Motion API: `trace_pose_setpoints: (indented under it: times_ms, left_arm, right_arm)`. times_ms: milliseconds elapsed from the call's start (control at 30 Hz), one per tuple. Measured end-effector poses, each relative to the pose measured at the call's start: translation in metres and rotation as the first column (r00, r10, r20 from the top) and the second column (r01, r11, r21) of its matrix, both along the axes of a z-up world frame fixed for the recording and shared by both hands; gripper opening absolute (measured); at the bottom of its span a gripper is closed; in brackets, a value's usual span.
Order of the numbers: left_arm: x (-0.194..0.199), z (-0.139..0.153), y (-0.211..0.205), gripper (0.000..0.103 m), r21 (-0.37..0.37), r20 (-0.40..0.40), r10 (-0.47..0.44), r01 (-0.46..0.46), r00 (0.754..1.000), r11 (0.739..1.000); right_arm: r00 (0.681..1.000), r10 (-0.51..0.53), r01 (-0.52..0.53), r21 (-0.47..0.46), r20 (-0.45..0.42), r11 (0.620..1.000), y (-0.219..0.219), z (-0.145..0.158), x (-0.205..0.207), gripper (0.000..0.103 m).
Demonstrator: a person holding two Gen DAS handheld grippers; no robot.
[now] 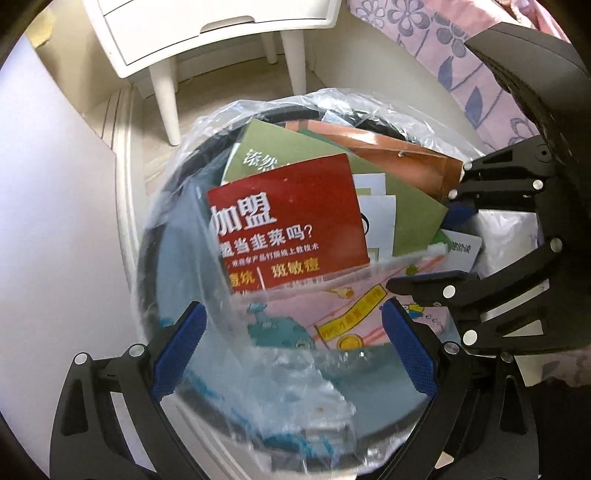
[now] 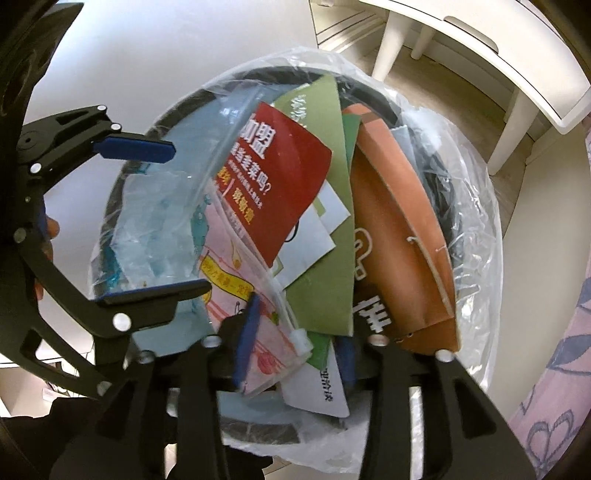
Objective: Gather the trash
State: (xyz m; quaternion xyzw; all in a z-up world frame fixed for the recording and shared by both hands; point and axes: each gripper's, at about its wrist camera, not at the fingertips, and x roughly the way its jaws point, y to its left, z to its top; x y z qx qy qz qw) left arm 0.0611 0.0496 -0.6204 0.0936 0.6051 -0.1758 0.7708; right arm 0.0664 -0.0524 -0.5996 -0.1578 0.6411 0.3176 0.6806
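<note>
**Bin packed, both hand-held grippers over the rim**

Trash bin [image 1: 177, 206] sits on the floor, lined with a clear plastic liner [image 2: 476, 236] that spills over its black rim. Tight spot: white wall panel [image 1: 55, 221] on the left, white nightstand [image 1: 221, 33] legs just beyond the far rim, floral bedspread [image 1: 461, 48] on the right. Little room except straight up.

Inside, stuffed upright: red flyer [image 1: 288, 221] in the middle, green card [image 1: 406, 199] behind it, orange paper bag [image 2: 399, 229] toward the right rim, pink zip pouch [image 1: 332, 317] on the near side, white slips between them.

My left hand-held gripper [image 1: 295, 354] is spread wide above the near rim; loose liner film and the pouch lie between its blue pads [image 1: 181, 350], pads not pressing on anything.

Right hand-held gripper [image 2: 295, 354] is part-way open over the right-hand side; the pouch's zip end and a white slip sit between its fingers. I see no pinch on either.
</note>
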Motion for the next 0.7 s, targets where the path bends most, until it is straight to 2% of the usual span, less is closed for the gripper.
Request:
trace_pose_setpoints:
  times_ms: [100,367,533,633,667,700]
  left_arm:
    - [-0.008,0.005,0.007,0.093,0.007,-0.003,0.019,-0.019,1.0,1.0]
    - [-0.027,0.021,0.021,0.093,0.022,0.0,0.075,-0.075,0.997,0.997]
    - [-0.032,0.028,0.02,0.093,0.017,0.01,0.075,-0.075,0.997,0.997]
    - [-0.03,0.031,0.016,0.093,0.011,0.016,0.074,-0.074,0.997,0.997]
    - [-0.031,0.033,0.015,0.093,0.012,0.022,0.073,-0.073,0.997,0.997]
    - [-0.032,0.035,0.014,0.093,0.01,0.025,0.072,-0.072,0.997,0.997]
  right_arm:
    - [1.0,-0.005,0.005,-0.004,0.005,1.0,0.0,0.004,-0.002,0.054]
    - [0.999,-0.018,0.018,0.012,0.05,1.0,0.0,0.027,-0.009,0.058]
    - [0.995,-0.038,0.035,0.033,0.095,0.999,-0.004,0.047,-0.013,0.064]
    - [0.991,-0.053,0.048,0.044,0.12,0.998,-0.004,0.056,-0.016,0.08]
    - [0.99,-0.061,0.055,0.047,0.131,0.997,-0.005,0.059,-0.016,0.09]
    - [0.988,-0.067,0.06,0.049,0.141,0.997,-0.007,0.063,-0.016,0.094]
